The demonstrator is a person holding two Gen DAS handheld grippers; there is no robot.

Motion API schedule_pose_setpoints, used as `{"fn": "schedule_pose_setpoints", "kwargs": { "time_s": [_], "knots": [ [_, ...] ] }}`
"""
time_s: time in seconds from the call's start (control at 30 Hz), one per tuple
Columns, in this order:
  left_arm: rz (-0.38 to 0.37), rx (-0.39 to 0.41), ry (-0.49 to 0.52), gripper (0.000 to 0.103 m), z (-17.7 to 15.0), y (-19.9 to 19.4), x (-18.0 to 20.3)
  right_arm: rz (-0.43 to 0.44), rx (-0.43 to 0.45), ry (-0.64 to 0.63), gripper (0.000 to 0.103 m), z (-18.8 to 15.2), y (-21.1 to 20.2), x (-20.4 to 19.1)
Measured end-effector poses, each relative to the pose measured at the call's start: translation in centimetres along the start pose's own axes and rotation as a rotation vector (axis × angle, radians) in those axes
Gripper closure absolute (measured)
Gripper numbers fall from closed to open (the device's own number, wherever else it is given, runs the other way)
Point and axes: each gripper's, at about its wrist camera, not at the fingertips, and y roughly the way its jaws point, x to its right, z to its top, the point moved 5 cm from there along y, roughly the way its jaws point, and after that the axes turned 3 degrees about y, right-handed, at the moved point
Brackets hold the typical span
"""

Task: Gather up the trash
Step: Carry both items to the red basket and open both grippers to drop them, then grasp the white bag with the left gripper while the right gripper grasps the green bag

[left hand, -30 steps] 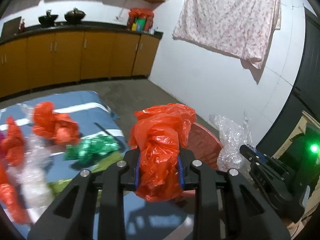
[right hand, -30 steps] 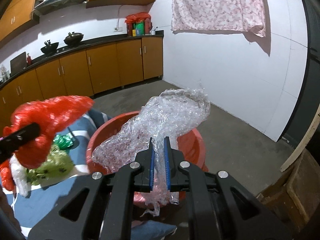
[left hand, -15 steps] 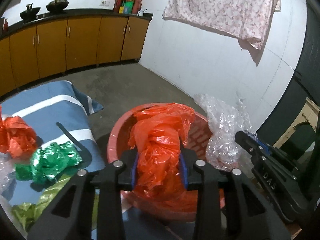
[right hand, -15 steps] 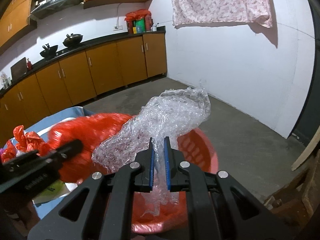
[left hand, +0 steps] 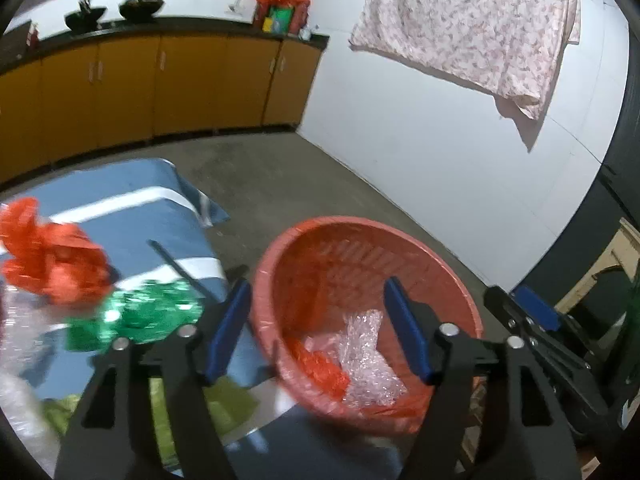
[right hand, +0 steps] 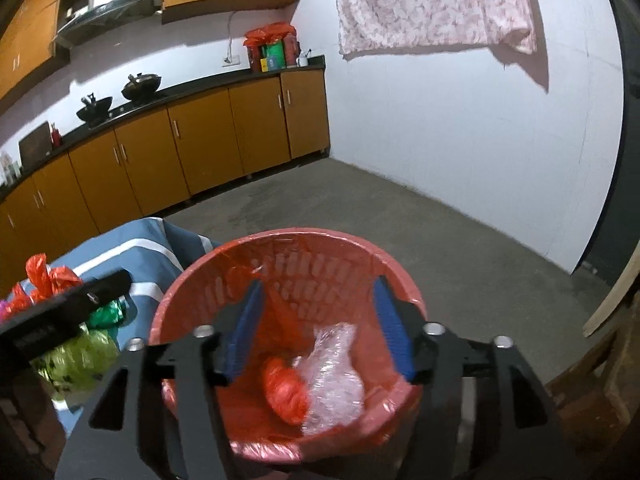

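A red plastic basket (left hand: 448, 264) stands on the floor beside the table; it also shows in the right wrist view (right hand: 240, 256). Inside lie a crumpled red bag (right hand: 286, 394) and clear bubble wrap (right hand: 334, 384), both seen in the left wrist view too: the red bag (left hand: 320, 368), the bubble wrap (left hand: 368, 364). My left gripper (left hand: 318, 332) is open and empty above the basket. My right gripper (right hand: 320, 336) is open and empty above it. More trash lies on the blue cloth: a red bag (left hand: 48, 256), a green foil wrap (left hand: 136, 316), a yellow-green bag (right hand: 76, 356).
The blue striped cloth (left hand: 120, 208) covers the table at left. Orange cabinets (right hand: 200, 152) line the far wall. A floral sheet (left hand: 472, 20) hangs on the white wall. Wooden pieces (right hand: 600, 380) stand at the right. The other gripper (left hand: 536, 332) shows at the right.
Both grippers opened over the basket. The red bag and the bubble wrap dropped out of them and now lie inside the basket.
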Motion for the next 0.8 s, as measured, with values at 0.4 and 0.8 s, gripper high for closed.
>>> {"fn": "schedule_pose_setpoints", "kwargs": {
  "time_s": [0.4,0.8],
  "knots": [
    [0.234,0.119,0.016,0.012,-2.8,-11.8,-4.9,0.015,0.025,-0.019,0.010,-1.6,-4.2,-3.8],
    [0.558,0.160,-0.129,0.009,-9.1,-23.5,-17.8,0.186,-0.038,-0.092,0.011,-4.7,-5.6,-12.6]
  ]
}}
